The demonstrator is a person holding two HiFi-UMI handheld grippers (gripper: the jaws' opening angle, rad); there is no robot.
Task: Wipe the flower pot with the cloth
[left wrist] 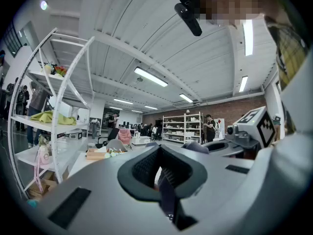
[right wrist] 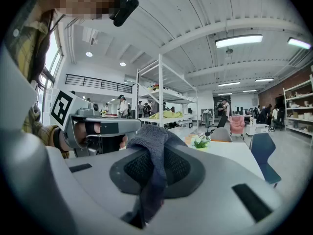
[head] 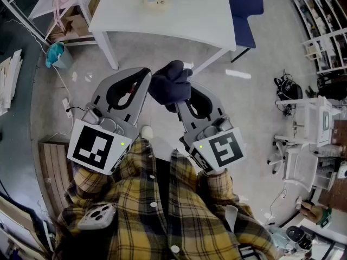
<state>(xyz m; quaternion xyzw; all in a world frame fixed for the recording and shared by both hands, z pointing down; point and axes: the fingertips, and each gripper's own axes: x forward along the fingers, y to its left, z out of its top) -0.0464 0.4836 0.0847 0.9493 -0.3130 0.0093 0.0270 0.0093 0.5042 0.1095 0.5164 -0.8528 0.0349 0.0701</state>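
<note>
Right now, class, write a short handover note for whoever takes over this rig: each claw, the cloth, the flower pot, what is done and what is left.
The left claw is shut with nothing in it, held beside the right one.
The right claw is shut on the dark cloth, which bunches over its tips.
The flower pot stands on the white table ahead, clear of both claws.
Done: the cloth is in hand.
Left: bring the cloth to the pot and wipe it; there is no contact yet.
</note>
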